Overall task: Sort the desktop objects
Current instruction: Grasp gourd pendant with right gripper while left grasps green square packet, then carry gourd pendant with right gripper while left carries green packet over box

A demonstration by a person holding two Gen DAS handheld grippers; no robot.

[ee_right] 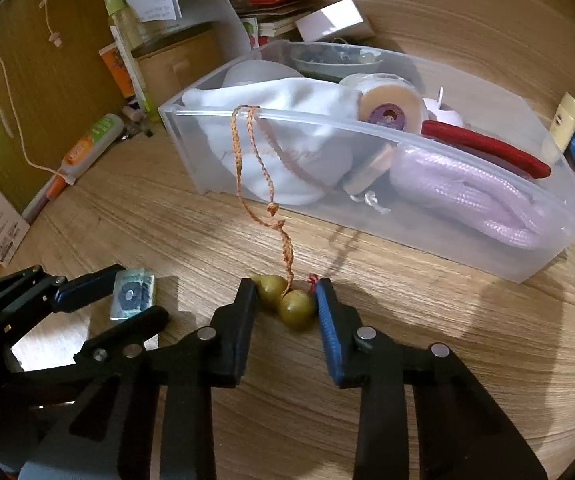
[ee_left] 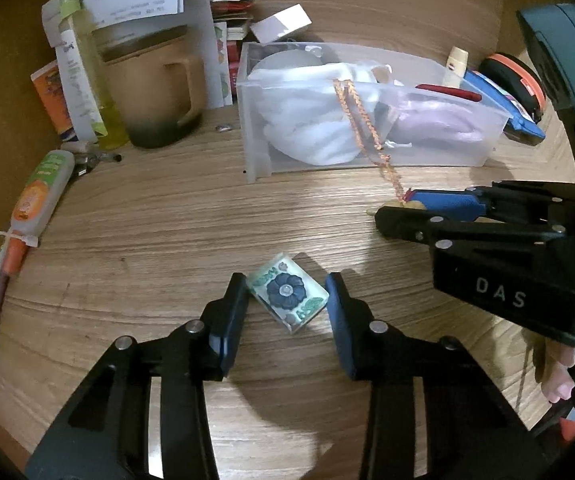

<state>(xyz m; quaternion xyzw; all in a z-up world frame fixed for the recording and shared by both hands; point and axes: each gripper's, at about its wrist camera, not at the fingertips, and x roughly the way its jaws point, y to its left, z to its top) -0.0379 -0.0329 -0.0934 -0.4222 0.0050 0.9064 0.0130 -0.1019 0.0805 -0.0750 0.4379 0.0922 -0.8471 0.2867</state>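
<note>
A small clear block with a blue flower printed on it (ee_left: 287, 294) lies on the wooden desk (ee_left: 147, 232). My left gripper (ee_left: 286, 284) is shut on it, one pad against each side. In the right wrist view the same block (ee_right: 132, 292) sits between the left gripper's fingers (ee_right: 87, 282). My right gripper (ee_right: 283, 292) is shut on a yellow-green gourd charm (ee_right: 293, 306) that rests on the desk. Its braided orange cord (ee_right: 243, 168) runs up over the rim of a clear plastic bin (ee_right: 327, 122). The left wrist view shows the right gripper (ee_left: 397, 210) at the right, in front of the bin (ee_left: 253, 128).
The bin holds a white cloth pouch (ee_right: 287, 120), a tape roll (ee_right: 391, 108), lilac rope (ee_right: 467, 196) and red-handled pliers (ee_right: 487, 148). A tan mug (ee_left: 155, 92), a yellow bottle (ee_left: 87, 60), a tube (ee_left: 43, 188) and papers crowd the back left. A person's fingers (ee_left: 559, 372) hold the right gripper.
</note>
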